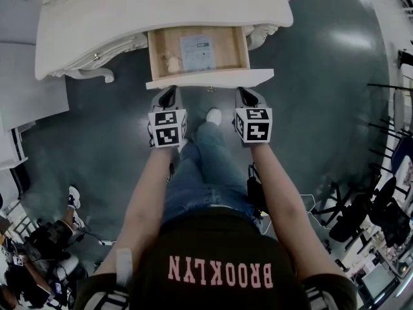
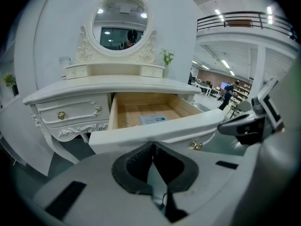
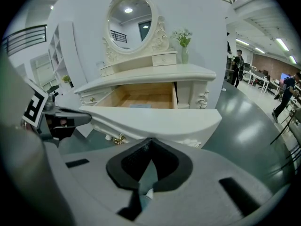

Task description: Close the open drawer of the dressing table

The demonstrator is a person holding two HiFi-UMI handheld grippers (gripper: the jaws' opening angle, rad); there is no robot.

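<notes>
The white dressing table (image 1: 161, 5) has its middle drawer (image 1: 210, 79) pulled out, showing a wooden inside with a printed card (image 1: 197, 50) and a small pale object (image 1: 172, 62). My left gripper (image 1: 172, 91) and right gripper (image 1: 242, 91) are both shut and empty, tips just short of the white drawer front, one toward each end. In the left gripper view the drawer front (image 2: 155, 131) lies right ahead of the closed gripper tips (image 2: 153, 147), with a brass knob (image 2: 195, 145) below. In the right gripper view the drawer front (image 3: 155, 119) fills the space ahead of the gripper tips (image 3: 150, 142).
An oval mirror (image 2: 121, 22) and a vase of flowers (image 3: 183, 44) stand on the table's upper shelf. A white panel (image 1: 29, 76) is at the left. My legs and a white shoe (image 1: 213, 116) are under the drawer. Chairs (image 1: 381, 205) stand at the right; another person (image 1: 39, 250) crouches lower left.
</notes>
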